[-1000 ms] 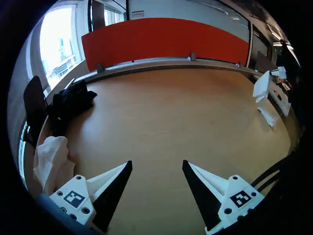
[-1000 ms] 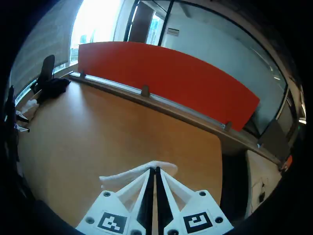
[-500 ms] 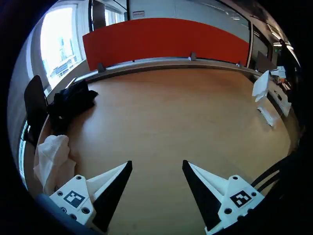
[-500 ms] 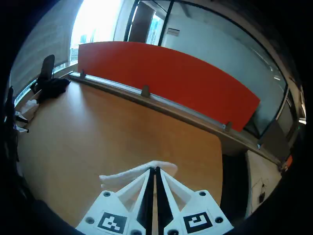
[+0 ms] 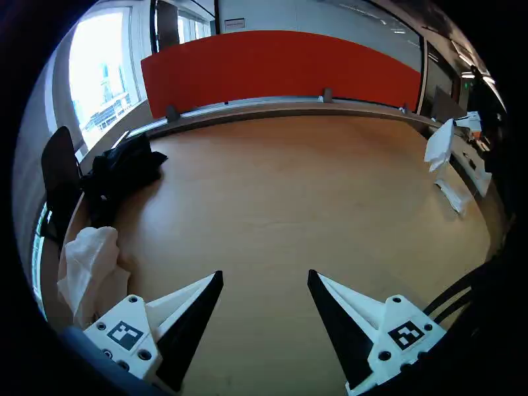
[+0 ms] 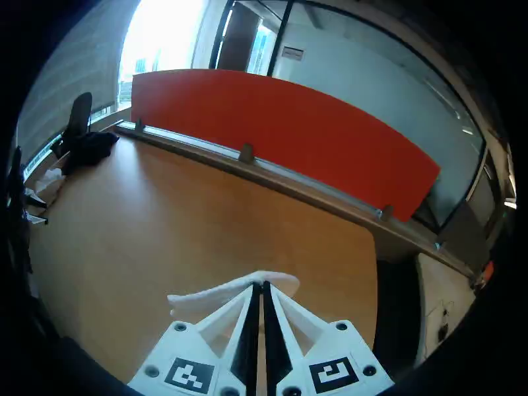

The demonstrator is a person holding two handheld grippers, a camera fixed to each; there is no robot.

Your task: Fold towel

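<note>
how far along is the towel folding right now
Barely started: no fold looks made yet. In hand, the right tool is closed on a bunched white towel over the wooden table. The left tool is open and empty. Left to do: lay the towel flat and make every fold.

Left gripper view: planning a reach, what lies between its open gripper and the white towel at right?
Bare table separates the left gripper from the towel, as the left gripper view shows.
</note>
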